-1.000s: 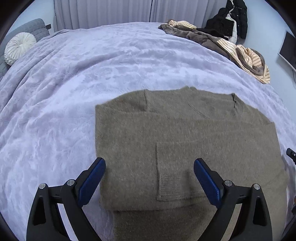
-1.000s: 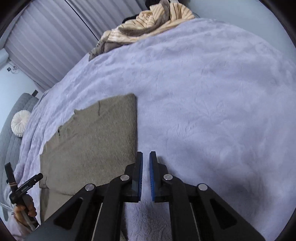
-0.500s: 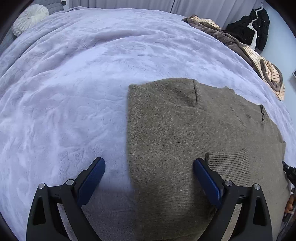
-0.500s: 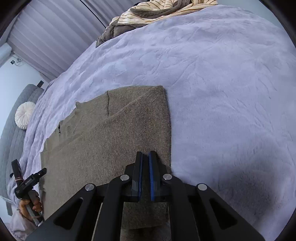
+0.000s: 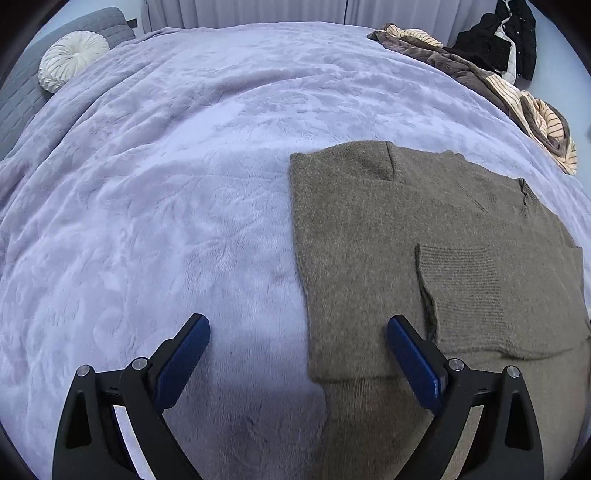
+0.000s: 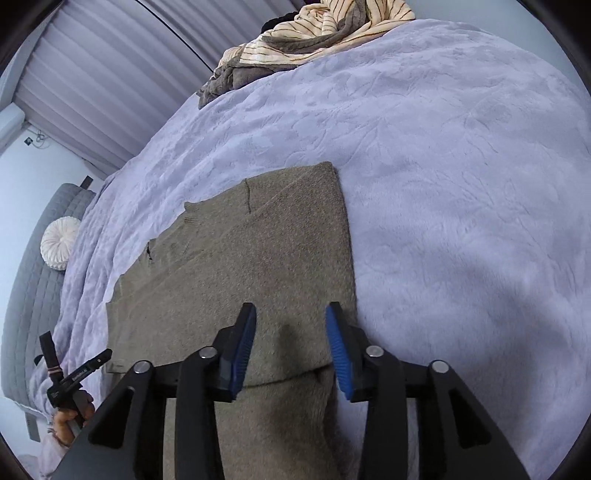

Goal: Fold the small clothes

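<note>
An olive-brown knit sweater (image 5: 424, 266) lies flat on the lilac bedspread (image 5: 177, 206), with both sleeves folded in over its body. My left gripper (image 5: 295, 354) is open and empty, straddling the sweater's left folded edge near the hem. In the right wrist view the sweater (image 6: 258, 258) lies under my right gripper (image 6: 291, 339), which is open and empty over its right edge. The left gripper (image 6: 74, 376) shows at the far left of that view.
A heap of striped and brown clothes (image 5: 517, 96) lies at the bed's far right; it also shows in the right wrist view (image 6: 314, 33). A round white cushion (image 5: 72, 59) rests on a grey sofa (image 5: 22, 96). Curtains hang behind.
My right gripper was shut and has opened over the sweater's right edge. The left gripper stayed open and shifted left to the sweater's left edge.
</note>
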